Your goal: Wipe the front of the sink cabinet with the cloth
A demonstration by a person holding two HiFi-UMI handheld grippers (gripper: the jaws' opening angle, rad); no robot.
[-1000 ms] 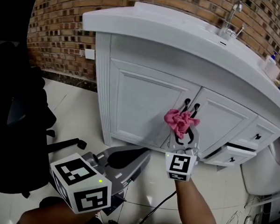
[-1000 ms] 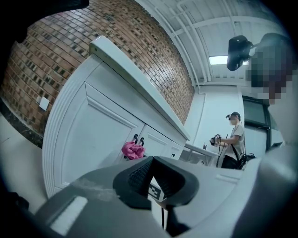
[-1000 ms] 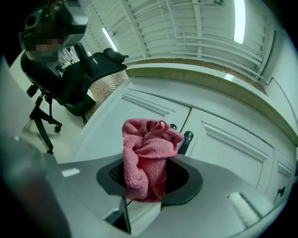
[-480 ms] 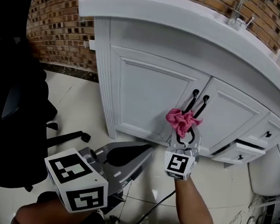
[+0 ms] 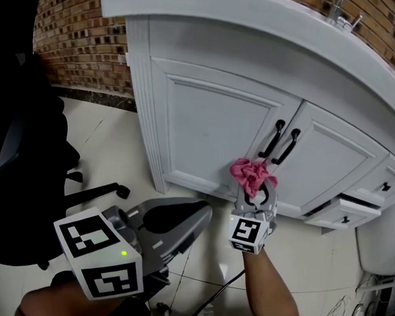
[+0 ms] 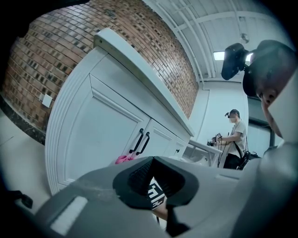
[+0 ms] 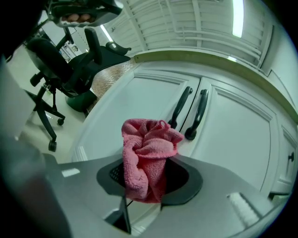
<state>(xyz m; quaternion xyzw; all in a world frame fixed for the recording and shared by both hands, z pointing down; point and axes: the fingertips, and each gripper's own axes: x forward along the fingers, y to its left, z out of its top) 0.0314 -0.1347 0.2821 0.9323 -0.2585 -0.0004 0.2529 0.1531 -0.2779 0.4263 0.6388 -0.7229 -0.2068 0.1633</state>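
- Down in the head view, my right gripper (image 5: 254, 193) is clamped on the pink cloth (image 5: 251, 175), which bunches up out of the jaws.
- Same view: the cloth sits low on the front of the white sink cabinet (image 5: 205, 128), just below the two black door handles (image 5: 281, 142) where the doors meet. Can't say for sure whether it's actually pressed on the paint.
- My left gripper (image 5: 181, 220) hangs lower left over the tiled floor (image 5: 105, 156), well apart from the cabinet, jaws apart with nothing in them.
- A black office chair (image 5: 25, 178) stands at the left, in front of a brick wall (image 5: 78, 42). One small drawer (image 5: 343, 214) at the right sticks out a little.
- Left gripper view: the jaws stand apart and empty, and through the gap I can see the marker cube (image 6: 157, 195) of the right gripper. Past them is the cabinet front with the handles, and a bit of pink cloth peeks out just under those.
- A person (image 6: 233, 139) stands far back in the room on the right.
- Right gripper view: the jaws are closed on the cloth, a crumpled wad poking up from between the dark pads (image 7: 184, 179). Its top lands just beside the lower ends of the handles, the left-hand door panel behind it. The chair shows at upper left.
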